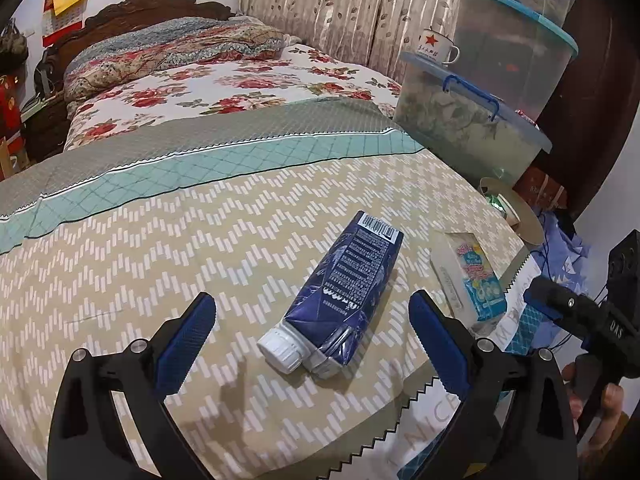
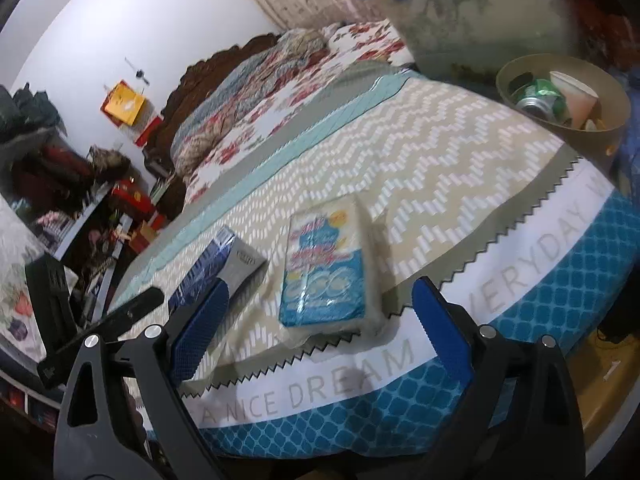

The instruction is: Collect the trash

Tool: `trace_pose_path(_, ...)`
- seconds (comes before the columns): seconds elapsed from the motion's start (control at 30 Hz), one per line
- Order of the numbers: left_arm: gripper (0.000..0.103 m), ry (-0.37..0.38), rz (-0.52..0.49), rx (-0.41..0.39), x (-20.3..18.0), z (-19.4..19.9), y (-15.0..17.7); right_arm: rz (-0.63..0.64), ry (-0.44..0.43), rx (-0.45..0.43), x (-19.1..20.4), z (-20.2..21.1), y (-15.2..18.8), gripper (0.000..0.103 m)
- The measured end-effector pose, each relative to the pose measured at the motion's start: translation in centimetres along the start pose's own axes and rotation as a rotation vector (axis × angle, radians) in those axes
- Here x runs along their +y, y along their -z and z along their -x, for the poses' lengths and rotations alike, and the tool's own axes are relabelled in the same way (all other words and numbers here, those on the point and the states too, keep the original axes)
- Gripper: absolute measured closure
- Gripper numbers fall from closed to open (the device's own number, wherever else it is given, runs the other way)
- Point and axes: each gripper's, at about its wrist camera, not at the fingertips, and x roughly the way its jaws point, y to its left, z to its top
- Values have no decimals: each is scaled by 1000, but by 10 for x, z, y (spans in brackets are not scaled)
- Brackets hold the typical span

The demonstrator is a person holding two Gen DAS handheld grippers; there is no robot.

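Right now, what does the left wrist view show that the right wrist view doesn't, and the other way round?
Left wrist only: the dark blue drink carton's white screw cap and the white enamel mug with a red star. Right wrist only: inside the tan round bin, a crushed green can and a paper cup. Both: the carton, the blue-and-white tissue pack, the patterned bedspread.

A home bedroom: a bed (image 1: 240,216) with a carved wooden headboard (image 1: 160,6), floral pillow (image 1: 172,50) and patterned quilt fills the room. Curtains (image 1: 344,8) hang behind its far edge, and stacked storage boxes (image 1: 512,48) stand at its right edge.
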Motion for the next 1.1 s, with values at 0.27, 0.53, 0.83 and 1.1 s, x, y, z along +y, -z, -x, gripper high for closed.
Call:
trace_pose_path(0.27, 10, 12, 4, 13, 0, -2, 5, -71, -8, 1, -19, 0, -5, 12)
trace_pose_path(0.53, 10, 14, 0, 12, -3, -1, 6, -82, -22, 5, -23, -1, -4, 17)
trace_pose_path(0.83, 10, 33, -9, -8, 8, 7, 9, -125, -46, 35, -34, -8, -7, 29)
trace_pose_path(1.1, 10, 46, -70, -7, 0, 7, 13, -175, -63, 79, -49, -19, -3, 39)
